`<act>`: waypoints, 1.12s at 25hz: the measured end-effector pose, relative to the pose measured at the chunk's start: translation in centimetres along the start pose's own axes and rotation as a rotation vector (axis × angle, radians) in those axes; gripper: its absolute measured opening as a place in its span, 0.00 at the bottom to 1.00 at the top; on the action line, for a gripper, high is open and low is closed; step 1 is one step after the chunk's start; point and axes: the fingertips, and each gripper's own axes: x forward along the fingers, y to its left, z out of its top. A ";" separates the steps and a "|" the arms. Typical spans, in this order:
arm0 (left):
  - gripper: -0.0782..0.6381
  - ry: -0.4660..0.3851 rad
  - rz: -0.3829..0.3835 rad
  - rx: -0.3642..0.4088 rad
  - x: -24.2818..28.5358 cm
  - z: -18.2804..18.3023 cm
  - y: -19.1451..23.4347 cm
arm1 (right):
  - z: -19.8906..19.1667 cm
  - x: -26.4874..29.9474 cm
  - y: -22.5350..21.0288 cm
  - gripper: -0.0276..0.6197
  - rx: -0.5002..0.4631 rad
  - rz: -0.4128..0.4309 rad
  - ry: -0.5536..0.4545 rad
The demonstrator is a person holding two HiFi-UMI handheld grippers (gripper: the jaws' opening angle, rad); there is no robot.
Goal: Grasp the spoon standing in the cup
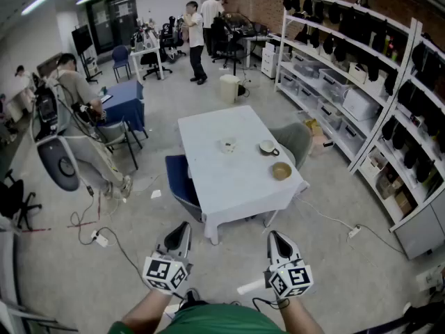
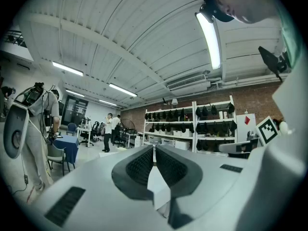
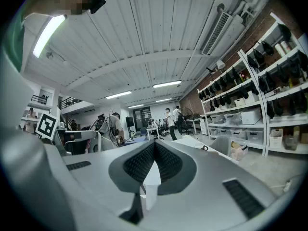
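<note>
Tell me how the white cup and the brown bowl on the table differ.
The white cup is pale with a handle; the brown bowl is tan, no handle showing. The bowl looks slightly wider than the cup. The bowl sits nearer the table's close corner, the cup farther back. Both stand upright, apart.

The left grey two-jaw gripper (image 1: 181, 229) is held at the near edge, with its jaws pointing far. The jaws are closed together, with nothing between them. The right grey two-jaw gripper (image 1: 275, 236) is level with it and well apart, its jaws likewise together and empty. The bare left forearm (image 1: 147, 313) and bare right forearm (image 1: 304, 316) enter from the near edge.
</note>
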 end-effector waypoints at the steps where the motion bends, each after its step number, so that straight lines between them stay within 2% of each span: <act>1: 0.15 -0.013 0.008 0.004 0.1 0.6 0.9 | 0.3 0.7 0.3 0.08 -0.006 0.003 -0.005; 6: 0.15 -0.052 0.035 0.009 -0.6 2.7 6.0 | 1.4 3.2 3.5 0.08 -0.034 0.005 -0.021; 19: 0.15 -0.157 -0.044 -0.004 -1.5 7.2 18.4 | 3.0 10.2 12.0 0.08 -0.068 -0.095 -0.070; 24: 0.15 -0.144 -0.063 -0.030 -2.2 6.5 23.4 | 3.2 12.8 14.7 0.08 -0.083 -0.129 -0.064; 28: 0.15 -0.148 -0.077 -0.020 -1.2 7.4 26.4 | 3.8 13.8 14.7 0.08 -0.080 -0.178 -0.062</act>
